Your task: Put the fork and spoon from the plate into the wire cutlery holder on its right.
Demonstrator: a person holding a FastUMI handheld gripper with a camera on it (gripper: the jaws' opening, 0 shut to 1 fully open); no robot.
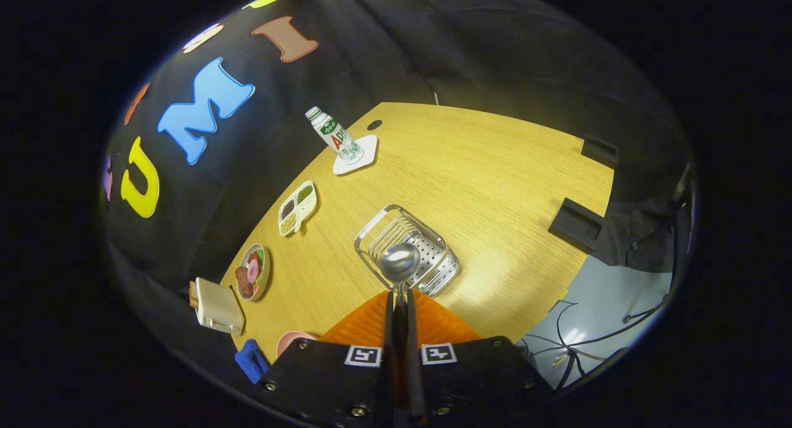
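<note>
My gripper (400,299) is shut on the handle of a shiny metal spoon (400,262), whose bowl points forward just past the fingertips. The spoon's bowl hangs over the near edge of the wire cutlery holder (433,255), a silver basket with a perforated inner wall, standing on the wooden table. Behind the fingers, close under the gripper, lies the orange ribbed plate (362,326). No fork shows on the visible part of the plate.
On the wooden table (482,174) stand a small bottle (334,136) on a white coaster, a divided dish of beans (297,208), a plate of food (252,271), a cream toaster (216,305) and a pink bowl (291,339). Two black blocks (575,225) sit at the table's right edge.
</note>
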